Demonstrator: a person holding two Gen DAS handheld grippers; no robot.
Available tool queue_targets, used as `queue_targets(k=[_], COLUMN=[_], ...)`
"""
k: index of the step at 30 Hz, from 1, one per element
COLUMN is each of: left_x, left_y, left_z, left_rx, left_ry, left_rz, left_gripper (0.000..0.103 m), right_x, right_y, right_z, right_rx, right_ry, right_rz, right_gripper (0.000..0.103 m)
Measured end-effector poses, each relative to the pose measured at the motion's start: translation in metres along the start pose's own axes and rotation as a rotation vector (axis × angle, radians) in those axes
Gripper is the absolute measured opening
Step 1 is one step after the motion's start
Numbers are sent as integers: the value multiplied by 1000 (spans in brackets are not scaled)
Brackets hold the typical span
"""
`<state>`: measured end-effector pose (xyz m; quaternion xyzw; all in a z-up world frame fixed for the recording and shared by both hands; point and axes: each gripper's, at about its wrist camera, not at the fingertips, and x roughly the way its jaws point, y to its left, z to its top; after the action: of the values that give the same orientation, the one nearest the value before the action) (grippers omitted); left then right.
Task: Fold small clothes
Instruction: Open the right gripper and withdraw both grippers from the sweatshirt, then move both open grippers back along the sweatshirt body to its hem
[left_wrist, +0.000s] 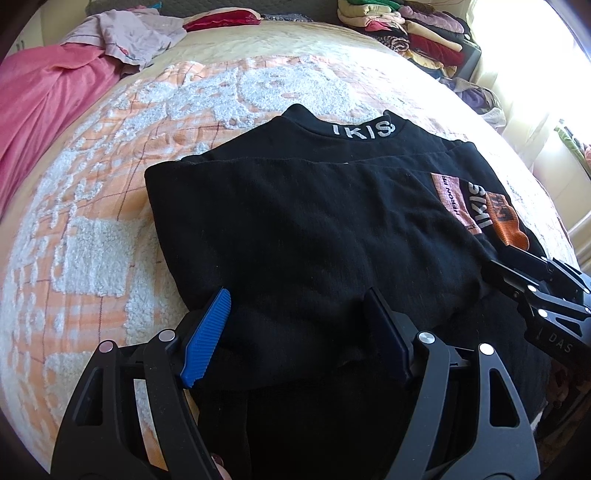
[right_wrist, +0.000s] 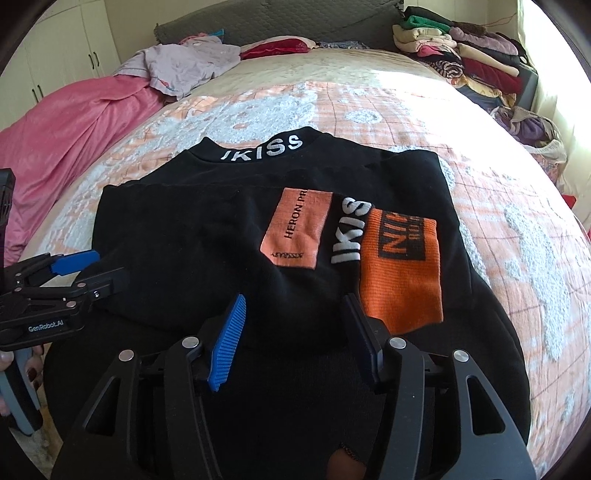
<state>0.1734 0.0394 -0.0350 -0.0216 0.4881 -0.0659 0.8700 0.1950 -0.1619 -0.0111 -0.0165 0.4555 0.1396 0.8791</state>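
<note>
With the black sweater (right_wrist: 236, 236) lying partly folded on the bed blanket (left_wrist: 92, 229), sleeves laid across its body, both the left gripper (left_wrist: 299, 328) and right gripper (right_wrist: 295, 336) hover open over its near hem, apparently positioned for the next fold.

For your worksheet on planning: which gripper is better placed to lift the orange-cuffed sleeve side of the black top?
Probably the right gripper: its open jaws sit beside the orange cuff on the black top. The left gripper is over plain fabric.
</note>
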Motion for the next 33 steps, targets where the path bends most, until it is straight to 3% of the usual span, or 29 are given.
queue_targets(k=[12,16,24,26,29,33], left_x=[-7,-10,-17,-20,-27,-37], left_y=[-3,-3,-1,-1,0,3], left_z=[-9,-11,-18,-19,-20,-21], left_rx=[4,-5,-20,-24,-36,-63], left_ry=[-3,-4,-5,-11,-24,-38], left_rz=[25,28,31,30,21,8], left_gripper=[67,67,67,67,67,76], right_x=[-27,-36,-49,-52,-57,-64], right_y=[0,0,-1,-2,-2,-2], right_z=[-13,-15,-18,-18,-19,-19], right_rx=[30,39,50,53,59,71], right_ry=[-42,-59,-78,-85,-96,-114], right_rz=[11,13,14,16,16,6], right_gripper=[63,73,76,85,86,92])
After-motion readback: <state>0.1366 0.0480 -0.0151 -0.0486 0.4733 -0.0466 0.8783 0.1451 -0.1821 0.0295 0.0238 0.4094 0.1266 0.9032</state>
